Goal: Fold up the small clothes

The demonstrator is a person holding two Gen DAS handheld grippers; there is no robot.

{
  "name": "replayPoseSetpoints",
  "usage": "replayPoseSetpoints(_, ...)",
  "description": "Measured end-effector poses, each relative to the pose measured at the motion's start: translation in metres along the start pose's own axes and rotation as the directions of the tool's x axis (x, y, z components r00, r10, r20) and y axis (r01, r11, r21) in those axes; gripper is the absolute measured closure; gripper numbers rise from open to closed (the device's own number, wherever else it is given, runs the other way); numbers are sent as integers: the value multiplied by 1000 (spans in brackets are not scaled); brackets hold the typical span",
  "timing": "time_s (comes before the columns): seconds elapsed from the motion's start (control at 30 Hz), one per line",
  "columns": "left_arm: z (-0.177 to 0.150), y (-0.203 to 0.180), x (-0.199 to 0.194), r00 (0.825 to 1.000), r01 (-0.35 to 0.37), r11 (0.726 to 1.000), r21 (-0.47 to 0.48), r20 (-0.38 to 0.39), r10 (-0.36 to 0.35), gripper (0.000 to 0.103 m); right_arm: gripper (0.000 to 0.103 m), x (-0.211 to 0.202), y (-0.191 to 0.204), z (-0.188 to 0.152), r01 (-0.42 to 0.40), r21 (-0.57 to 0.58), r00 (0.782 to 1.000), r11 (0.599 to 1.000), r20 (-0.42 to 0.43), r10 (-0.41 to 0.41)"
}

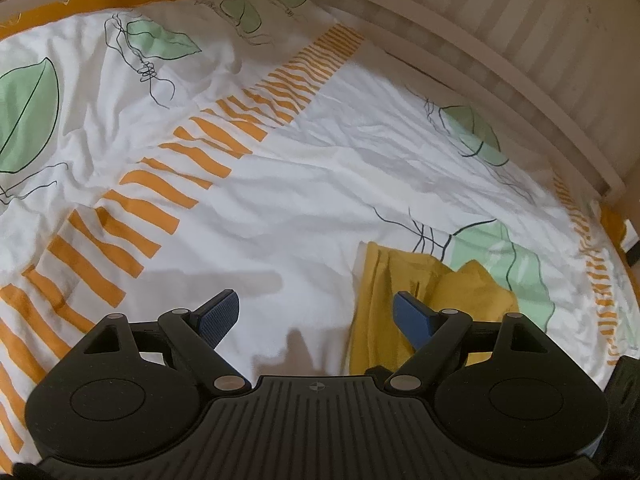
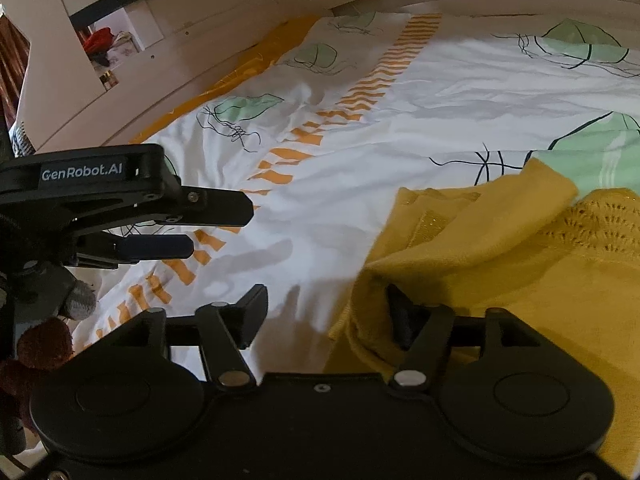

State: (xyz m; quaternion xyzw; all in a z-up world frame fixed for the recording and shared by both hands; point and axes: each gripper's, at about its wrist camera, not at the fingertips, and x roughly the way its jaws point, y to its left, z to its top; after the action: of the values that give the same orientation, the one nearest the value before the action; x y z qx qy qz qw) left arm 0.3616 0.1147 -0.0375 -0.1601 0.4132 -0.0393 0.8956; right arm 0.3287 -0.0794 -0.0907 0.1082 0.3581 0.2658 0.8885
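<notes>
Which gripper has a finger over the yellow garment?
The right gripper: one finger overlaps the yellow garment's bunched edge. The left gripper hangs over the printed bedsheet, clear of it.

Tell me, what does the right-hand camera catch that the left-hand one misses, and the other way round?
Only the right wrist view shows the left gripper from the side, a shelf nook with a red item, and the yellow garment's openwork knit. Only the left wrist view shows the left gripper's blue pads wide apart over bare bedsheet, plus a big green leaf print at the picture's left edge. Both show the yellow garment lying on the white bedsheet with its orange dashed stripe. The right gripper is open; one finger rests at the garment's edge.
</notes>
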Motion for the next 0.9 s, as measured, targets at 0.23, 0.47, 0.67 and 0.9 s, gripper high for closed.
replayPoseSetpoints(0.23, -1, -1, -1, 1000, -4, 1000, 4, 3, 4, 19, 25, -21, -2, 4, -43, -4, 996, 999, 76, 43)
replayPoseSetpoints(0.47, 3, 2, -5, 1000, -16, 1000, 12, 22, 15, 19, 24, -36, 15, 0, -130, -74, 985, 989, 100, 137)
replayPoseSetpoints(0.67, 3, 2, -2, 1000, -18, 1000, 20, 10, 18, 19, 23, -74, 3, -19, -70, -52, 982, 996, 172, 78)
replayPoseSetpoints(0.9, -4, -14, 1, 1000, 11, 996, 88, -9, -10, 19, 19, -90, -25, -41, 25, 14, 982, 1000, 185, -27)
